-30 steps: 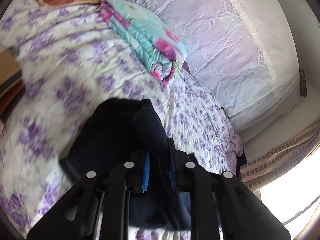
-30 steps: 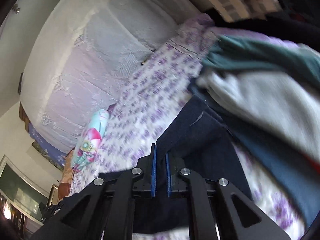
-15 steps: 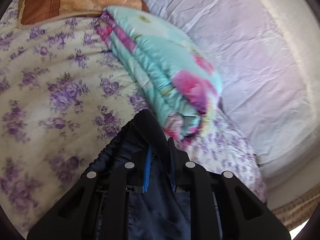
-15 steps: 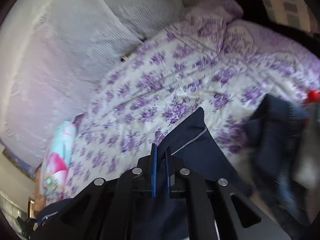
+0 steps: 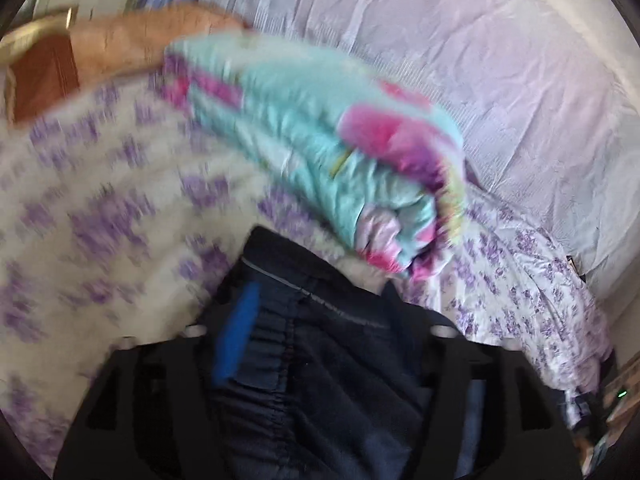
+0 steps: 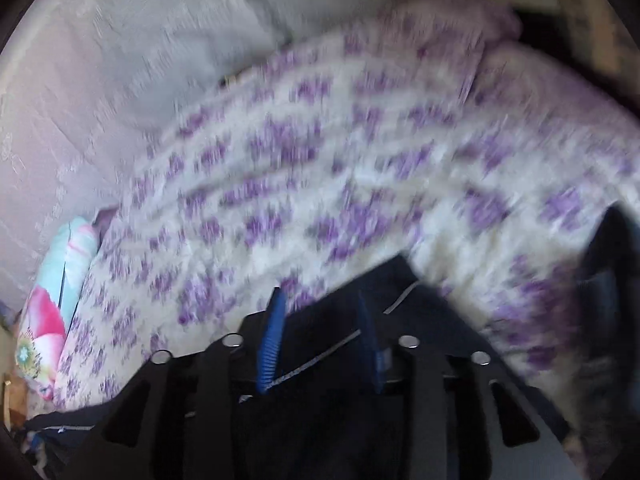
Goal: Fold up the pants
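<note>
Pants (image 5: 320, 344), dark navy, lie on the flowered bedsheet (image 5: 100, 216) directly under and between my two tongs. Left tongs (image 5: 320, 320): jaws have just been opening and now stand wide; the gathered waistband with its grey stitched seam sits in the gap, and the blue pad on the near-left finger (image 5: 236, 332) is clear of the cloth, so no grip. Right tongs (image 6: 320, 336): jaws have also just been opening, now about half spread; both blue pads (image 6: 272, 340) are visible with a fold of the dark fabric and a pale seam line lying loose between them, not pinched. Ahead and to the right of the left tongs, just beyond the waistband, lies a folded turquoise-and-pink blanket (image 5: 320, 152); whether it touches the pants I cannot tell. Beyond it a pale quilted headboard (image 5: 460, 60). Far left of the left tongs, an orange-brown pillow (image 5: 100, 48). Both views are motion-blurred. More dark cloth (image 6: 608, 280) at far right of the right tongs; unclear what it is.
</note>
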Demonstrator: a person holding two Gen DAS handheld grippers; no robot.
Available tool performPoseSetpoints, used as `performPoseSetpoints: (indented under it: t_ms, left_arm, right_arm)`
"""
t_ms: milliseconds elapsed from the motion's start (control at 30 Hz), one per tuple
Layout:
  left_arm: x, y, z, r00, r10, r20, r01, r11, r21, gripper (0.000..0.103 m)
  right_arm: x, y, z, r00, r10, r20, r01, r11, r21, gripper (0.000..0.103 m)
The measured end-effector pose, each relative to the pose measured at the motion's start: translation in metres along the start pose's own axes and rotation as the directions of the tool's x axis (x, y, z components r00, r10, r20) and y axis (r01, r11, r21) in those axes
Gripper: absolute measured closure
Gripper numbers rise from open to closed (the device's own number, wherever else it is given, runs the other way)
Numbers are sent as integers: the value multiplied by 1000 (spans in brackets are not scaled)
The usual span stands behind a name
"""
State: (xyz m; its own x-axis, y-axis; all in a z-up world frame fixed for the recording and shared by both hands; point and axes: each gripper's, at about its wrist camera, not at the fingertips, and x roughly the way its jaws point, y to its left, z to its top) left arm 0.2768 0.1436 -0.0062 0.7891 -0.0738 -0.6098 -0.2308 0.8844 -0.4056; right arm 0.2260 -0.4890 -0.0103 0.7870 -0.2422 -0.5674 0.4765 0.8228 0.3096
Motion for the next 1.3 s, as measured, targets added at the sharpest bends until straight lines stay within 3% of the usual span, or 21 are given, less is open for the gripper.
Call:
performPoseSetpoints:
  t_ms: [67, 100, 167, 267, 333, 367, 433, 500, 533, 633, 700, 800, 867, 967, 1033, 1133, 1233, 1300]
  left_arm:
    - [-32, -3, 3, 993, 15, 118, -21, 999, 46, 8]
    - [-42, -4, 4, 988, 34, 149, -44, 997, 61, 8]
    - [-50, 4, 4, 988, 53, 143, -63, 996, 66, 8]
    - [-36, 24, -10, 999, 33, 1, -33, 999, 39, 8]
    - [-20, 28, -25, 989, 98, -107, -91, 993, 74, 8]
    - [-9, 31, -36, 974, 153, -169, -135, 985, 111, 8]
    - [-2, 41, -45, 950, 192, -245, -162, 977, 139, 8]
    - [-11, 49, -45, 954, 166, -251, -139, 983, 123, 8]
    - [-15, 53, -45, 957, 152, -248, -130, 986, 105, 8]
    - [-39, 58, -46, 975, 87, -206, -76, 995, 61, 8]
    - [-58, 51, -49, 987, 69, -148, -53, 993, 109, 8]
    - [-79, 39, -58, 995, 72, -75, -53, 973, 226, 8]
    - [-73, 36, -64, 989, 127, -75, -97, 944, 316, 8]
    - [-50, 46, -71, 957, 255, -136, -182, 898, 401, 6]
    - [-45, 59, -68, 959, 206, -195, -126, 925, 359, 6]
    - [-40, 77, -59, 955, 139, -263, -63, 958, 278, 6]
    - [-60, 83, -49, 979, 80, -187, -43, 979, 198, 8]
    - [-79, 75, -49, 993, 16, -120, 9, 978, 207, 8]
  right_arm:
    - [-29, 11, -2, 999, 1, 53, 3, 998, -69, 38]
    - [-43, 17, -6, 998, 15, 59, -8, 994, -110, 33]
    - [-62, 32, -25, 999, 41, 22, -35, 976, -217, 23]
    - [-55, 47, -64, 992, -11, -126, -35, 933, -358, 17]
    - [-27, 52, -99, 953, -150, -265, 6, 881, -474, 17]
    - [-21, 50, -107, 945, -172, -280, 12, 869, -494, 17]
    - [-38, 48, -101, 961, -177, -211, 62, 885, -461, 17]
    - [-65, 50, -91, 981, -116, -153, 48, 920, -390, 17]
    - [-90, 57, -86, 992, -35, -122, -10, 937, -348, 16]
    - [-132, 87, -87, 992, 97, -85, -121, 932, -342, 13]
    - [-157, 121, -99, 975, 201, -96, -223, 903, -366, 4]
    - [-167, 170, -125, 937, 302, -176, -348, 845, -405, 4]
    - [-161, 196, -142, 930, 304, -208, -366, 821, -439, 4]
    - [-129, 220, -173, 959, 179, -221, -271, 810, -520, 4]
    - [-98, 219, -197, 955, 103, -280, -243, 814, -528, 4]
    - [-79, 213, -212, 921, 59, -385, -265, 821, -506, 3]
    - [-110, 201, -196, 950, 166, -265, -273, 854, -442, 4]
    - [-128, 199, -191, 946, 226, -231, -305, 860, -409, 4]
